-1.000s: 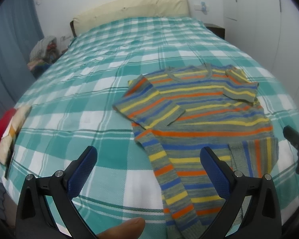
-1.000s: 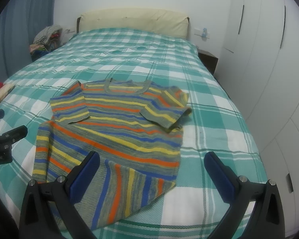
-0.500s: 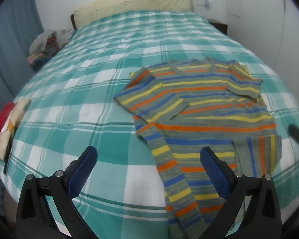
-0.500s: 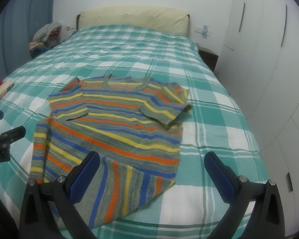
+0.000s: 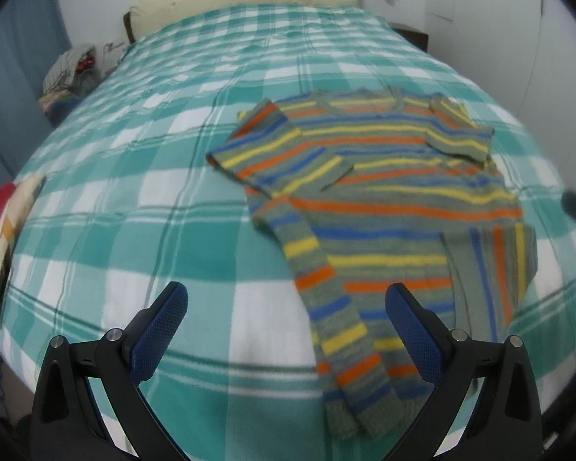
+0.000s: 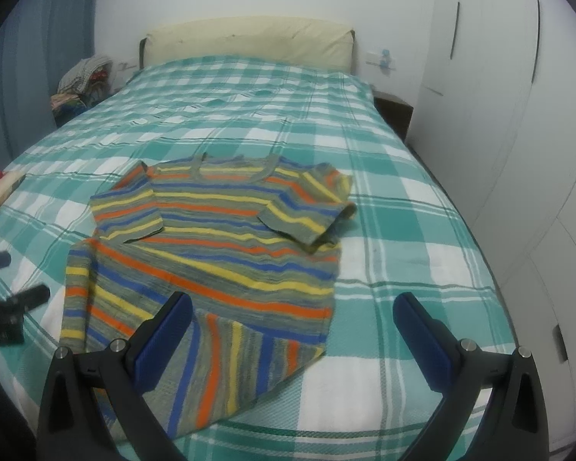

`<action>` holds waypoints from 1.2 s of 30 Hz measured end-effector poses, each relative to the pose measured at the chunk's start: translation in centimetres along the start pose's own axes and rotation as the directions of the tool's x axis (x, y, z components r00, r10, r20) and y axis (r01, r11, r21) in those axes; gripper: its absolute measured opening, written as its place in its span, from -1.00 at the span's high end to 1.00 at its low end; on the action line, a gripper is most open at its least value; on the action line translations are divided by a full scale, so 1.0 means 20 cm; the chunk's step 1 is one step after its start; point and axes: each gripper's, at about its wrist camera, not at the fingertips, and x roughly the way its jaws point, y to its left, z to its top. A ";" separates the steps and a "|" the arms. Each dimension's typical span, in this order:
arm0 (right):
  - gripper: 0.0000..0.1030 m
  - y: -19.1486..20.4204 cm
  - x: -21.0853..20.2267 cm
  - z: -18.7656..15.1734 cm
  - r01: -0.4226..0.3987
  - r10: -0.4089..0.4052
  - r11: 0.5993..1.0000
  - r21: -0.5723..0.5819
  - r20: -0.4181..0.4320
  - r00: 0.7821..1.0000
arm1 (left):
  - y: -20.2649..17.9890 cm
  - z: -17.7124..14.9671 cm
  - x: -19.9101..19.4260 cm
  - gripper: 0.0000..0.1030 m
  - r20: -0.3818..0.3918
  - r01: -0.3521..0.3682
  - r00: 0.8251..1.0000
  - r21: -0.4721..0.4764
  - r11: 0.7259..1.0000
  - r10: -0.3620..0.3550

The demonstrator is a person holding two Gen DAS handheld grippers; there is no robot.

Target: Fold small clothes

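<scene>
A small sweater (image 5: pixel 384 199) (image 6: pixel 226 253) striped in grey, orange, yellow and blue lies flat on the bed. Both sleeves are folded across its chest, and the hem corner on the wardrobe side is turned over. My left gripper (image 5: pixel 288 322) hovers open above the near bed edge, by the sweater's left side, with nothing between its blue pads (image 5: pixel 161 330). My right gripper (image 6: pixel 293 332) is open too, over the sweater's lower hem. The left gripper's black tips (image 6: pixel 15 299) show at the left edge of the right wrist view.
The bed (image 6: pixel 403 199) has a teal and white checked cover and a cream headboard (image 6: pixel 249 42). A clothes pile (image 6: pixel 82 77) sits beside its far left. A red and cream folded item (image 5: pixel 4 223) lies at the left bed edge. White wardrobe doors (image 6: pixel 518 115) line the right.
Both grippers have drifted slightly forward over the bed, so the sweater sits a little nearer in view. A fingertip seen at the bottom of the left view is gone. The sweater itself has not moved.
</scene>
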 end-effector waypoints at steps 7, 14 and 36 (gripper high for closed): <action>-0.99 0.08 -0.01 -0.08 -0.113 0.105 0.988 -0.103 -0.081 0.991 | -0.01 -0.16 0.04 -0.98 -0.076 0.092 0.993 -0.005 0.996 -0.092; -0.98 0.27 0.15 -0.14 -0.219 0.173 0.916 -0.337 -0.161 0.972 | -0.10 -0.20 0.14 -0.48 -0.115 0.132 0.985 0.030 0.991 -0.128; 0.85 -0.24 -0.10 -0.53 -0.300 0.247 0.938 -0.176 -0.270 0.931 | 0.29 -0.42 -0.06 0.95 -0.186 0.319 0.923 -0.117 0.941 -0.336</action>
